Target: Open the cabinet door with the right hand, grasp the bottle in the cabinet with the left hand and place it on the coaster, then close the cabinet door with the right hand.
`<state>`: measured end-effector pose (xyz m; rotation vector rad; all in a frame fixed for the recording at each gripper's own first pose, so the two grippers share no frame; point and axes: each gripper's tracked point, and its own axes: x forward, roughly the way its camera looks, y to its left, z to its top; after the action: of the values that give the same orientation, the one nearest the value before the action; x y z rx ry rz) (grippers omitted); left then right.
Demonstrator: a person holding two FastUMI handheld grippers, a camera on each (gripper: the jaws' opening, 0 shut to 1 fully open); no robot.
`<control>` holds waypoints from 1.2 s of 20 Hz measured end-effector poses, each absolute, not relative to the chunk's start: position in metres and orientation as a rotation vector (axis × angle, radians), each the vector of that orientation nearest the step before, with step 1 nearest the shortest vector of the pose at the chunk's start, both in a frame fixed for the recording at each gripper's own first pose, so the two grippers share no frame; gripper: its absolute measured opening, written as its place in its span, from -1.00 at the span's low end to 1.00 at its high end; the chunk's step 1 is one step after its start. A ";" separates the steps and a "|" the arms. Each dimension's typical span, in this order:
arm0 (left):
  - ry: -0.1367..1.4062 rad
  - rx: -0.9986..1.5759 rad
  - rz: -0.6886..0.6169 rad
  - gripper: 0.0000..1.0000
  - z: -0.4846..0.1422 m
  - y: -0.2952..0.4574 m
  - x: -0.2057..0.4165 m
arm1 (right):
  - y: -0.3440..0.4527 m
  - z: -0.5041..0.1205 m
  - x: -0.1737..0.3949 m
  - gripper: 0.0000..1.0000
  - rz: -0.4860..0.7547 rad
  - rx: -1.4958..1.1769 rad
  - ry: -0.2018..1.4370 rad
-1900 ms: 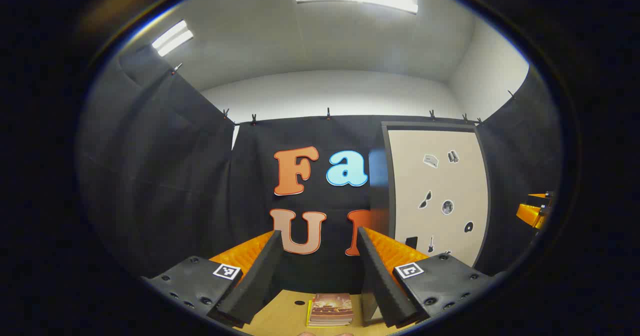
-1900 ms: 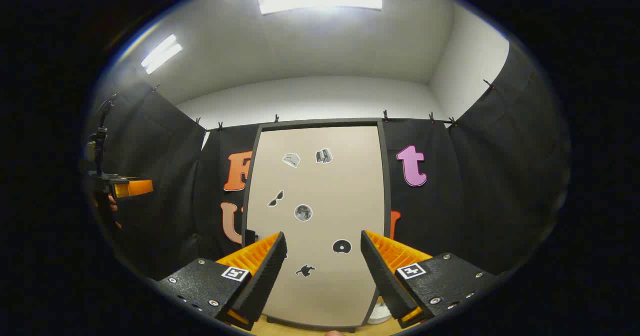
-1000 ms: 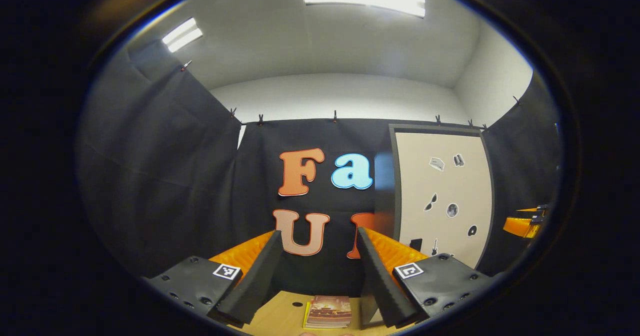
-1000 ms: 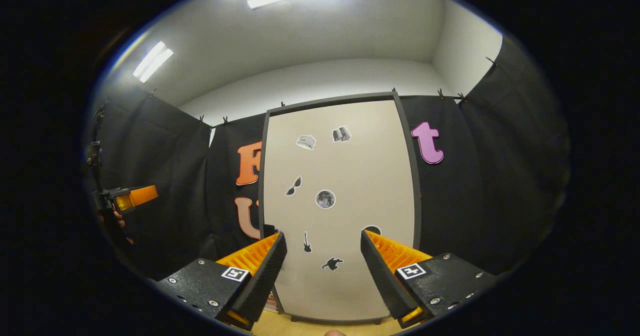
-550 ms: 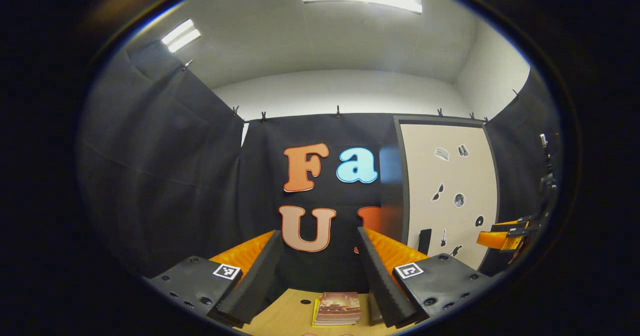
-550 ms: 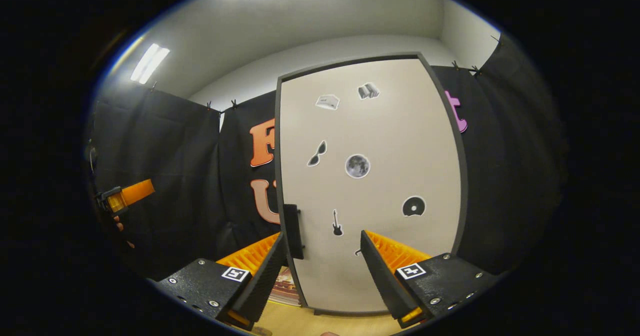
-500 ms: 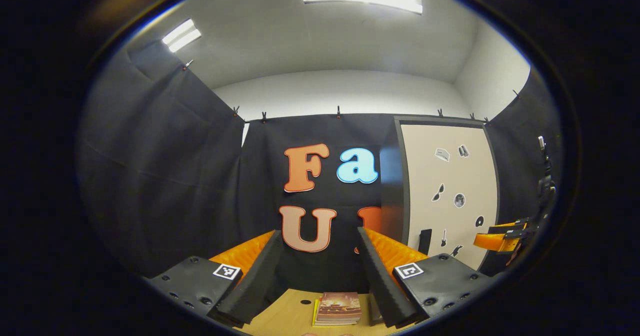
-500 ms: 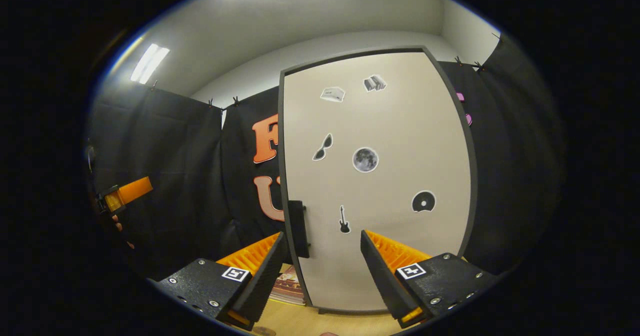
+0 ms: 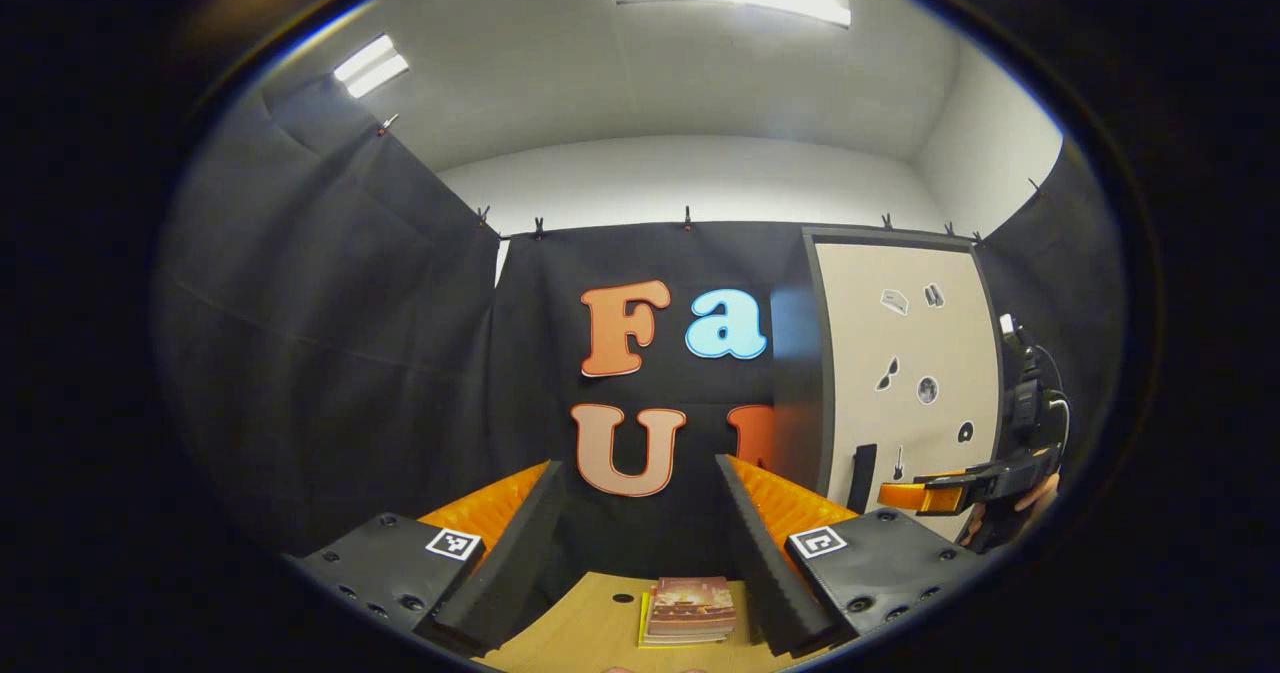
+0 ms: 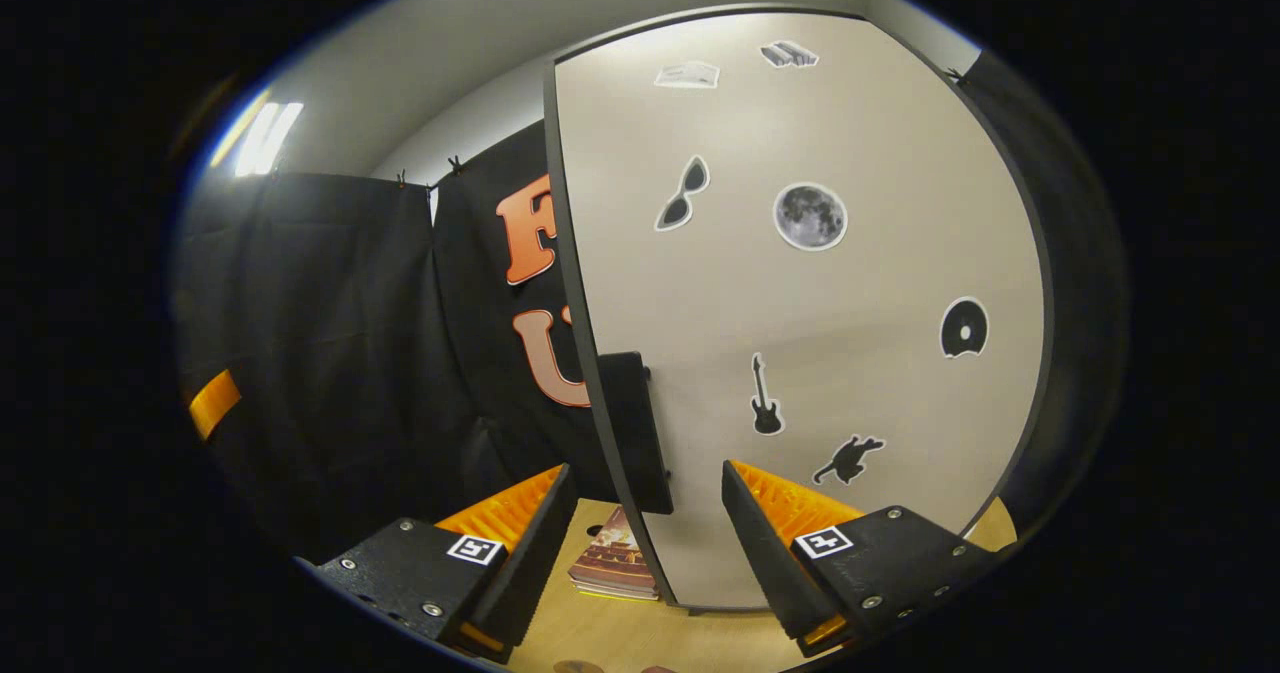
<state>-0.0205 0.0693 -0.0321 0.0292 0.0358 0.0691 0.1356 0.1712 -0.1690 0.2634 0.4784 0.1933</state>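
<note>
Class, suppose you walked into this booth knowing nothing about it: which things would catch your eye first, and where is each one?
First comes the tall beige cabinet door, dotted with small black stickers, looming close ahead of the open right gripper. Its dark handle on the door's left edge sits just beyond the gripper's fingertips. Then a stack of booklets on the wooden table, below the open left gripper.

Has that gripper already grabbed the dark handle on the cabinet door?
No: in the right gripper view the right gripper is open, with the handle just ahead between its fingers, not pressed by them.
</note>
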 end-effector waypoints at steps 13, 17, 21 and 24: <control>0.087 0.043 0.132 0.93 -0.064 0.113 -0.013 | 0.191 -0.202 0.191 0.41 0.099 -0.017 0.431; 0.096 0.050 0.147 0.93 -0.064 0.120 -0.015 | 0.190 -0.204 0.194 0.02 0.057 -0.099 0.428; 0.110 0.047 0.164 1.00 -0.069 0.126 -0.016 | 0.188 -0.205 0.193 -0.15 0.040 -0.152 0.421; 0.122 0.023 0.140 0.92 -0.074 0.117 -0.016 | 0.189 -0.207 0.190 -0.34 0.065 -0.078 0.438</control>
<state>-0.0160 0.1174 -0.0741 0.0231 0.1219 0.1397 0.1901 0.1888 -0.2069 -0.0779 0.4381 0.0646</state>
